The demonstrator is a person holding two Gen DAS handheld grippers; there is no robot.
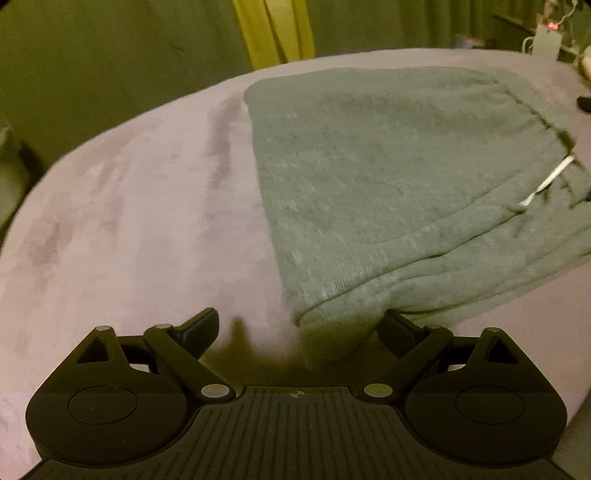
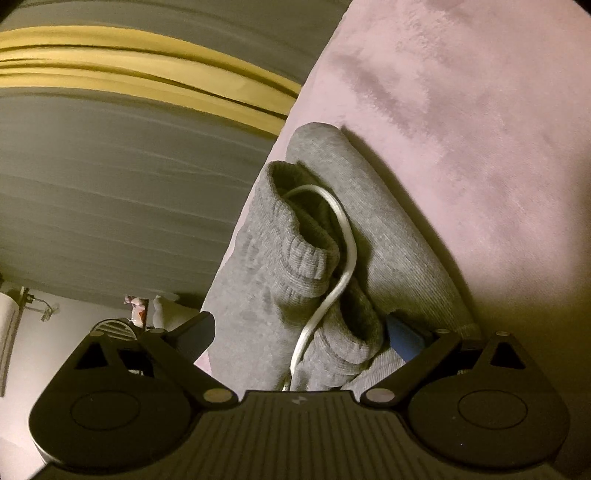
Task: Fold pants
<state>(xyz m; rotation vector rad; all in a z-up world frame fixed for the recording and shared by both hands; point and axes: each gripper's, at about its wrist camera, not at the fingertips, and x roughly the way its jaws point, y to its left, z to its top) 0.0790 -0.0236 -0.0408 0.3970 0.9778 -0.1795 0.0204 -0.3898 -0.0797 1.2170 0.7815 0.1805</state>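
Grey sweatpants (image 1: pixel 388 192) lie folded in layers on a mauve plush surface (image 1: pixel 129 221). A white drawstring (image 1: pixel 546 181) shows at their right side. My left gripper (image 1: pixel 299 328) is open, its jaws spread wide around the near folded corner of the pants. In the right wrist view the ribbed waistband (image 2: pixel 295 258) and white drawstring (image 2: pixel 343 236) fill the middle. My right gripper (image 2: pixel 299 332) is open, its jaws wide apart on either side of the waistband.
Grey curtains with a yellow strip (image 1: pixel 273 29) hang behind the surface. A cluttered shelf with a red light (image 1: pixel 552 26) stands at the far right. Small items (image 2: pixel 136 306) sit beyond the surface edge in the right wrist view.
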